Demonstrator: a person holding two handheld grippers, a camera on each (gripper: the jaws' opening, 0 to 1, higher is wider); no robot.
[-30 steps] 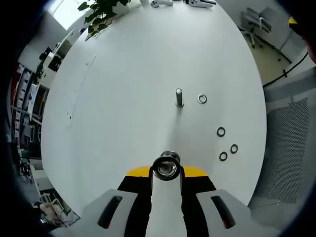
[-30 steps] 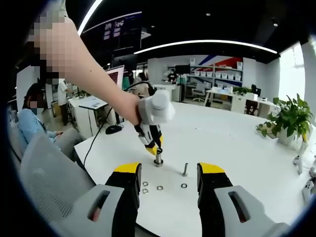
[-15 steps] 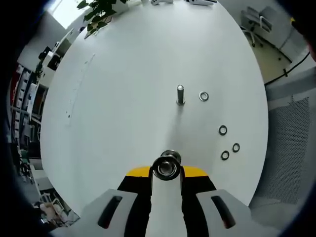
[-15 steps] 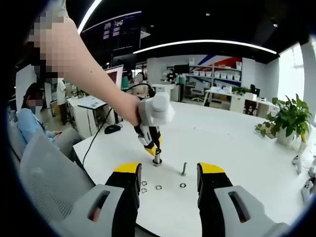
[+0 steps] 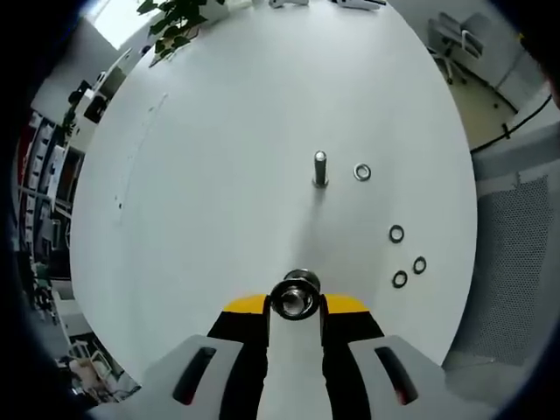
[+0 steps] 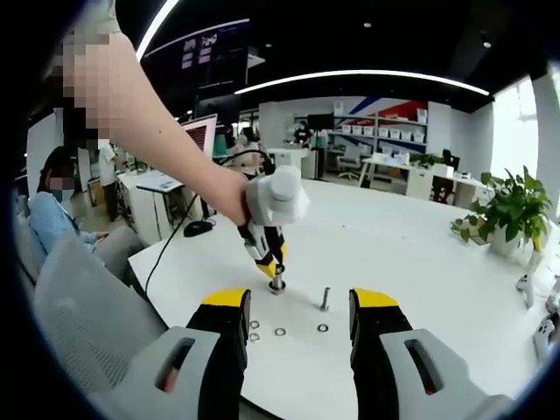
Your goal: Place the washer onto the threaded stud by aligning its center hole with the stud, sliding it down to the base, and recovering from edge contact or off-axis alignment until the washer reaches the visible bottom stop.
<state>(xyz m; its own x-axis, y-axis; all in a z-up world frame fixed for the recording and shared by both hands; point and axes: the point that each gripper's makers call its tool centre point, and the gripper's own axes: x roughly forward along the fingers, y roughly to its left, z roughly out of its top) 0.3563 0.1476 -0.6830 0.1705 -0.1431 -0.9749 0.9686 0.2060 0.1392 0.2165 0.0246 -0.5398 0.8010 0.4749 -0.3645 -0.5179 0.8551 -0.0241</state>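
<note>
From my left gripper view I'm looking down on the big round white table [image 5: 219,175], which takes up most of the picture. At the far left edge there's shelving and office clutter, and a leafy green potted plant [image 5: 179,22] sits at the table's far rim. My left gripper [image 5: 295,302] has its yellow-tipped jaws closed tight on a shiny metal cylinder with a ring-shaped top [image 5: 295,295], hanging above the table. Further out, near the middle of the table, the upright grey threaded stud [image 5: 320,168] stands bare. Just right of it lies a silver flat washer [image 5: 362,172], apart from the stud, and three more dark ring washers [image 5: 396,234] lie in a loose cluster further right, near the table edge. Past that edge is grey floor with a black cable.

In my right gripper view, a person sits at far left, an arm reaches in holding the left gripper, then the stud and washers sit on the table between my right gripper [image 6: 300,308] jaws, which are spread wide with nothing in them. Behind is an open office with desks and ceiling light strips, and a plant at far right.
</note>
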